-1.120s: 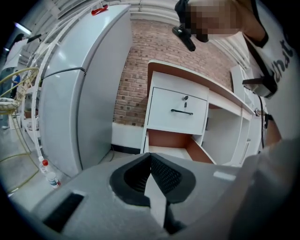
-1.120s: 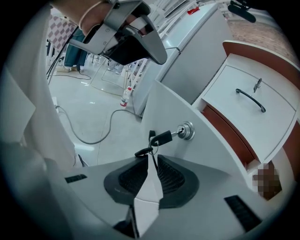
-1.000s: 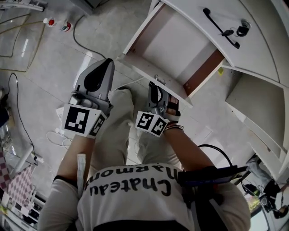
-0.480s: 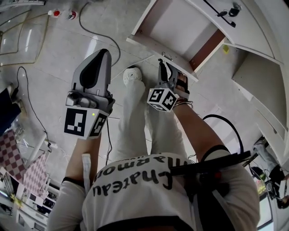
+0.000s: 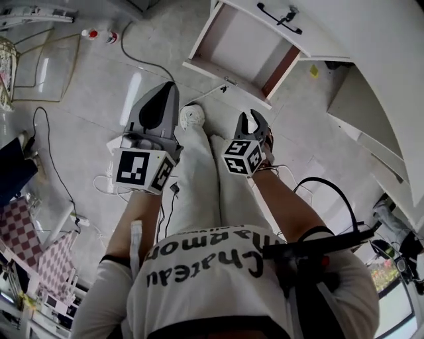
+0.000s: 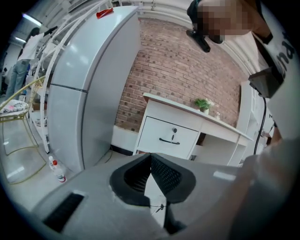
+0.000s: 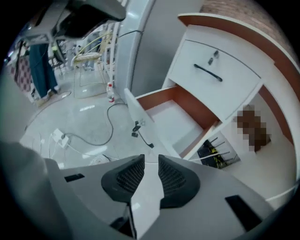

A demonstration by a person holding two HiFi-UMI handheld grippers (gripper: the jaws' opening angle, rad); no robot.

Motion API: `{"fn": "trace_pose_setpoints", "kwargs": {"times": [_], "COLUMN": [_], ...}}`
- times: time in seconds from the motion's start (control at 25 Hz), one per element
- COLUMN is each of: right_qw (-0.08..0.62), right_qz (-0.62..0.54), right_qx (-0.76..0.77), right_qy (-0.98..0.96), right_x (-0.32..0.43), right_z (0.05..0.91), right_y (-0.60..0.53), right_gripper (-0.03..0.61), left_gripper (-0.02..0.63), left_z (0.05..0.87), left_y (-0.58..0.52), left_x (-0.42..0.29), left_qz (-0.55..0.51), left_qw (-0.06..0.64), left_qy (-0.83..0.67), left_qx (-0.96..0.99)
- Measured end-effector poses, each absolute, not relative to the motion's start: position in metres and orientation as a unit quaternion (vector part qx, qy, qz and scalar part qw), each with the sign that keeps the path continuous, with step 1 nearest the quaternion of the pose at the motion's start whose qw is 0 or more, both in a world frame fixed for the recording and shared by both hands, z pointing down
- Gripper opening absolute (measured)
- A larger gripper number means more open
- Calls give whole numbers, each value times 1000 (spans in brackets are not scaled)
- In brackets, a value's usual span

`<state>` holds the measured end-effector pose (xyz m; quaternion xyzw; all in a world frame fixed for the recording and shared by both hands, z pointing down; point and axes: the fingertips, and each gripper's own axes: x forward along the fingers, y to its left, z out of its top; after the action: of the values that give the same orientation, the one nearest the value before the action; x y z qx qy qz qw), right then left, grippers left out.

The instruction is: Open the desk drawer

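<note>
The white desk's lower drawer (image 5: pixel 244 45) stands pulled out, its brown side walls showing and nothing visible inside. Its front panel (image 7: pixel 135 112) carries a small dark handle (image 7: pixel 137 127). Above it the upper drawer (image 7: pixel 213 70) is closed, with a black bar handle (image 5: pixel 278 14). My right gripper (image 5: pixel 253 123) hangs over the floor short of the drawer front, apart from it, its jaws a narrow gap apart and holding nothing (image 7: pixel 151 161). My left gripper (image 5: pixel 158 114) is further left over the floor, jaws meeting at the tips (image 6: pixel 150 156), holding nothing.
A grey fridge (image 6: pixel 84 89) stands left of the desk. Two small bottles (image 5: pixel 96 34) and a black cable (image 5: pixel 136 56) lie on the tiled floor, and a white power strip (image 7: pixel 59 136). The person's white-trousered legs (image 5: pixel 199 179) are below the grippers.
The right gripper, which was at the drawer's front handle, has drawn back and is now apart from it. The left gripper moved in closer beside it. The drawer stays pulled out.
</note>
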<state>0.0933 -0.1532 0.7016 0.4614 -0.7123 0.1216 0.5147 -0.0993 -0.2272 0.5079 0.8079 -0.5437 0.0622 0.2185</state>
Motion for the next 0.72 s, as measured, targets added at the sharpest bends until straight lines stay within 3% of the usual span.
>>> {"fn": "trace_pose_setpoints", "kwargs": {"times": [0.32,0.56,0.72], "right_qw": [361,220,171], "right_qz": [228,206,177], "right_qx": [552,596,602], "right_qy": [-717,-744,-759], "right_x": [102,117,123], "right_z": [544,403,316], "right_y": [-178,-212,-220], "right_gripper": [40,35,35], "left_gripper": [15,15,15], "left_z": [410,310,245], "left_y": [-225,-227,-220], "left_x": [-59,-34,-19], "left_qz": [44,-5,-21], "left_qw": [222,192,164], "left_qy": [-529,-523,-515], "left_qx": [818,830,841]}}
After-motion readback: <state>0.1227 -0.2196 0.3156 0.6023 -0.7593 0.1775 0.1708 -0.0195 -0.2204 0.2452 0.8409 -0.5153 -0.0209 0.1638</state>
